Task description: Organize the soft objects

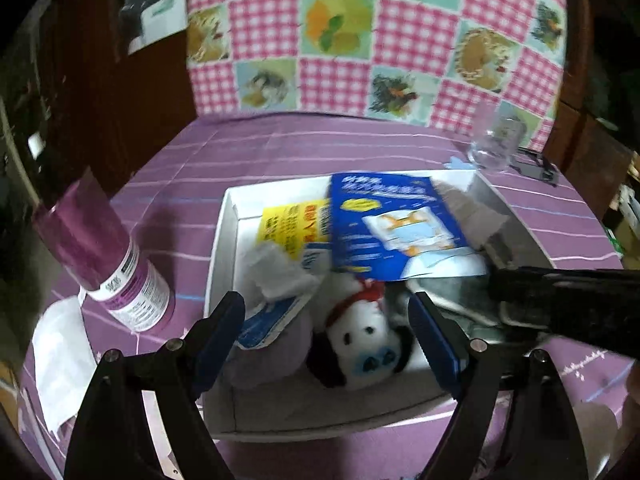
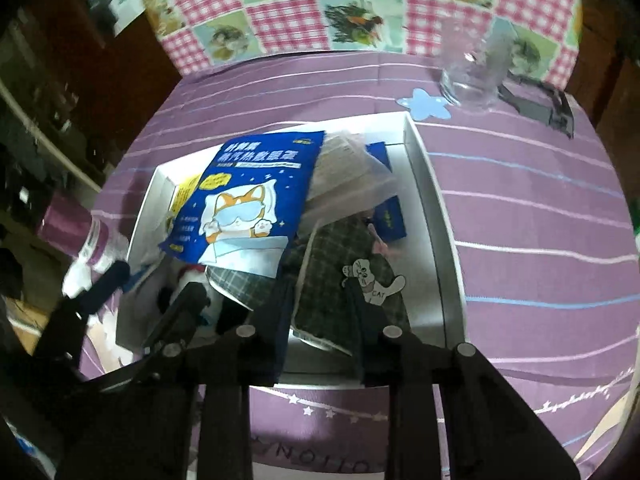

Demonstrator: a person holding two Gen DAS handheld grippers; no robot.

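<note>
Soft white plush dog (image 1: pixel 362 344) with a red bow is lying in our white box (image 1: pixel 224 240), light and squishy, and we are holding our left gripper (image 1: pixel 332 340) wide around its round middle, not squeezing.

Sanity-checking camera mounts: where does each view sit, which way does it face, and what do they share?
Left wrist: on the left gripper, looking down into the white box at the plush dog; own open fingers show, right gripper entering from the right.
Right wrist: on the right gripper, looking down at the plaid cloth; own fingers and left gripper show.
Shared: box, blue packet, glass, purple cloth.
</note>
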